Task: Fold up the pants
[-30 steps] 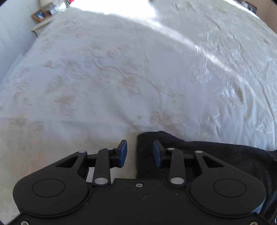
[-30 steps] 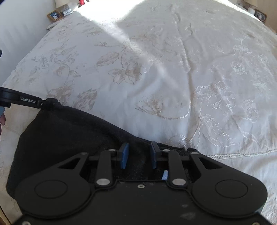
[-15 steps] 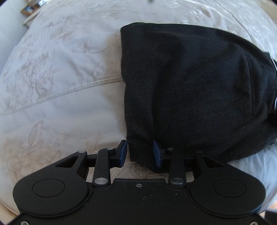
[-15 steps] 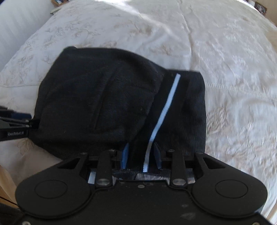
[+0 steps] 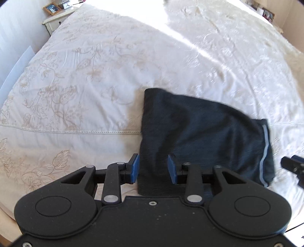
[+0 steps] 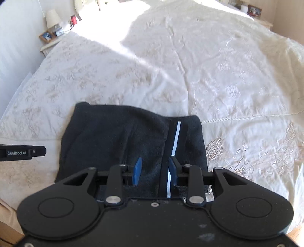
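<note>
The black pants (image 5: pixel 199 133) lie folded into a compact bundle on the white bedspread, with a pale blue side stripe (image 5: pixel 265 150) along the right edge. My left gripper (image 5: pixel 153 168) is open, hovering over the bundle's near left corner. In the right wrist view the pants (image 6: pixel 117 136) show the stripe (image 6: pixel 175 138) running toward me. My right gripper (image 6: pixel 155 172) is open above the near edge of the bundle, the stripe by its right pad. Each gripper's tip shows at the edge of the other's view.
The embroidered white bedspread (image 5: pixel 95 76) covers the whole bed, sunlit at the far side. A nightstand with a photo frame (image 5: pixel 51 8) stands at the far left; a lamp (image 6: pixel 52 18) shows there too. The bed's near edge runs just under both grippers.
Both grippers have drawn back and risen from the pants. The folded bundle now lies flat on the bed, further from both cameras than half a second ago.
</note>
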A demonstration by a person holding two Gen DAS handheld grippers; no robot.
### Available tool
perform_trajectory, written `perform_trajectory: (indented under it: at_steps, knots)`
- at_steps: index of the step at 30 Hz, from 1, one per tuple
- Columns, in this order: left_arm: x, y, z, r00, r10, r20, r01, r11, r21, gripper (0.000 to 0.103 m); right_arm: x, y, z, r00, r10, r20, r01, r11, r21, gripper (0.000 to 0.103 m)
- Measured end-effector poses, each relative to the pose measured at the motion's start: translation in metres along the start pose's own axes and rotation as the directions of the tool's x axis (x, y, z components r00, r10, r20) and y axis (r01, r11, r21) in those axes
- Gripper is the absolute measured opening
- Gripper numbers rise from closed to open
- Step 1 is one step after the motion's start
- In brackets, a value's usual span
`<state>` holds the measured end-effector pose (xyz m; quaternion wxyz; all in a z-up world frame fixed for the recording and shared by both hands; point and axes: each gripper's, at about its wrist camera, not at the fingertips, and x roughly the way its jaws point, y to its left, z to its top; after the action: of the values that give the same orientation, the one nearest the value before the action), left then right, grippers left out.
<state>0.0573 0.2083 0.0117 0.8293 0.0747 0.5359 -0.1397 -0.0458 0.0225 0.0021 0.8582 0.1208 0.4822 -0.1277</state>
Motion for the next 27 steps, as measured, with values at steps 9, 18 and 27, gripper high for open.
perform_trajectory:
  at_steps: [9, 18, 27]
  knots:
    - [-0.020, -0.022, -0.007, 1.000, -0.019, 0.004, 0.019, 0.998, 0.052, 0.044, -0.035, 0.017, 0.003, 0.994, -0.094, 0.059, 0.091, 0.994, 0.055, 0.034]
    - [-0.031, -0.030, -0.020, 0.999, -0.043, -0.033, 0.044, 0.998, 0.034, 0.044, -0.049, 0.025, -0.004, 0.995, -0.085, 0.054, 0.082, 0.995, 0.055, 0.034]
    - [-0.041, -0.040, -0.039, 1.000, -0.005, -0.029, 0.006, 1.000, 0.016, 0.044, -0.060, 0.010, -0.013, 0.998, -0.017, 0.059, 0.016, 1.000, 0.022, 0.034]
